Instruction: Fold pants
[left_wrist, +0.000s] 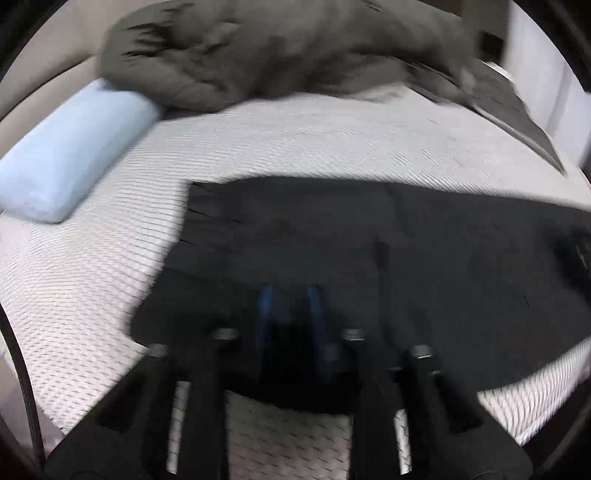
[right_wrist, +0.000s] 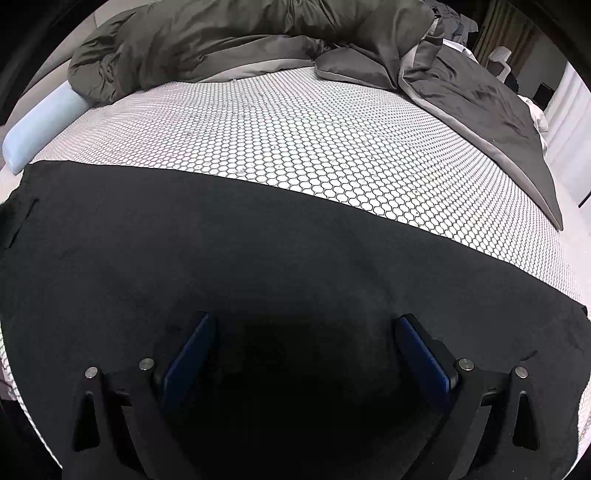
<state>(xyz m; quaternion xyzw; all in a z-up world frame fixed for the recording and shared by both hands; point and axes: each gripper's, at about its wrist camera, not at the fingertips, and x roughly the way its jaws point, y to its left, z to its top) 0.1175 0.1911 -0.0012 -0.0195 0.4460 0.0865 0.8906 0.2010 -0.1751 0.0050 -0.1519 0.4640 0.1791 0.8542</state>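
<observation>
Nearest us, our right gripper (right_wrist: 304, 325) hangs over the black pants (right_wrist: 221, 258) with its blue pads (right_wrist: 188, 354) spread wide, nothing between them. Our left gripper (left_wrist: 290, 299) is blurred; its pads (left_wrist: 264, 314) stand close together over the pants' near edge, and we cannot tell whether they pinch cloth. The pants lie flat across the near part of the bed's honeycomb-patterned sheet (right_wrist: 295, 140). Farther off, a pale blue pillow (left_wrist: 70, 155) sits at the left, touching a rumpled grey duvet (right_wrist: 221, 40) along the far side.
</observation>
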